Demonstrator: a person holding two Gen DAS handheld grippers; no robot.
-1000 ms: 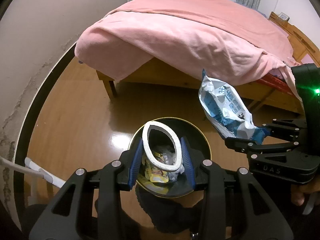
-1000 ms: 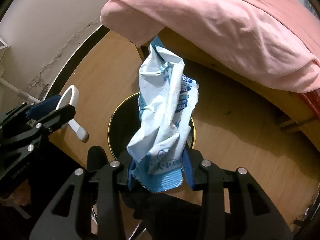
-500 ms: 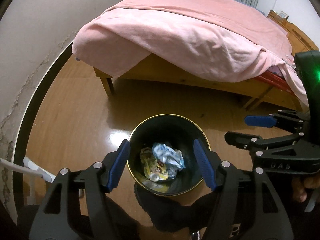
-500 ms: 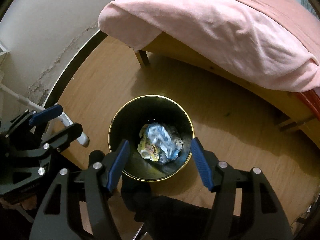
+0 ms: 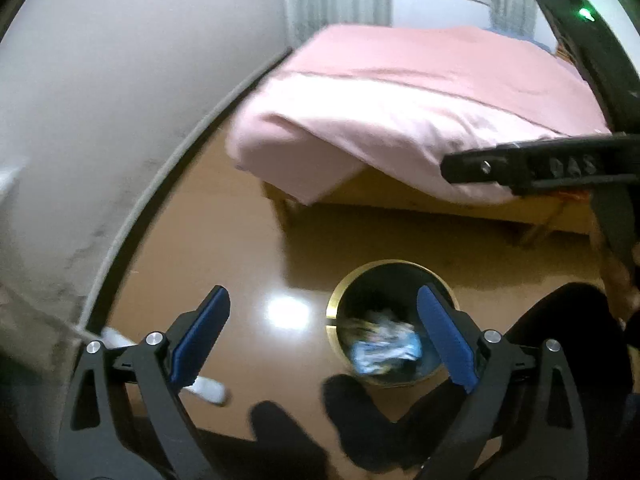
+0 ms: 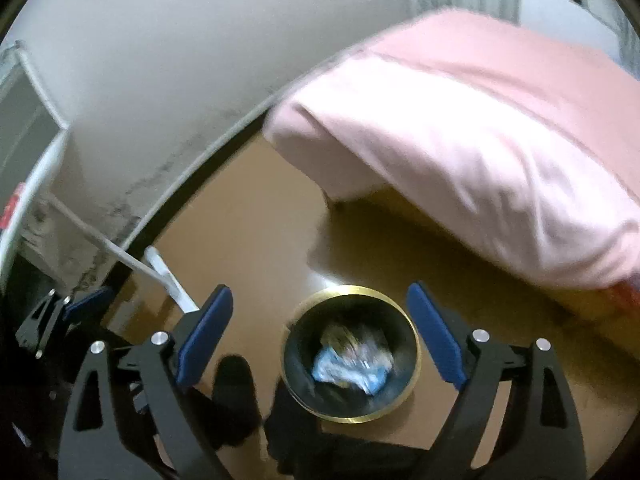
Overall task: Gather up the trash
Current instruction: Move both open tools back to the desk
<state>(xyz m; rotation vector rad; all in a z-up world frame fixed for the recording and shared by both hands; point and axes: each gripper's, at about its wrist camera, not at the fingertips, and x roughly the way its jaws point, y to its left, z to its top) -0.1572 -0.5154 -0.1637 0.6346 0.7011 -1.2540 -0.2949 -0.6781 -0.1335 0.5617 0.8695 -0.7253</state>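
Observation:
A black bin with a gold rim (image 5: 335, 312) (image 6: 416, 356) stands on the wooden floor below both grippers. Inside lie a crumpled blue-and-white snack bag (image 5: 384, 350) (image 6: 352, 368) and other wrappers. My left gripper (image 5: 322, 340) hangs above the floor just left of the bin, its jaws still opening, nothing between the blue pads. My right gripper (image 6: 320, 336) hovers over the bin, jaws likewise opening and empty. The right gripper's black body (image 5: 536, 164) shows at the right of the left wrist view; the left gripper (image 6: 60, 320) shows at the far left of the right wrist view.
A bed with a pink cover (image 5: 400, 100) (image 6: 480, 140) stands behind the bin. A grey wall with a dark skirting (image 5: 120, 120) curves along the left. A white pipe-like object (image 6: 168, 280) lies on the floor near the wall. The person's dark feet (image 5: 352, 420) are beside the bin.
Both grippers let go: the white ring and the blue-and-white bag dropped into the bin. Both jaws spread wide and both hands rose, so the bin looks smaller and lower now.

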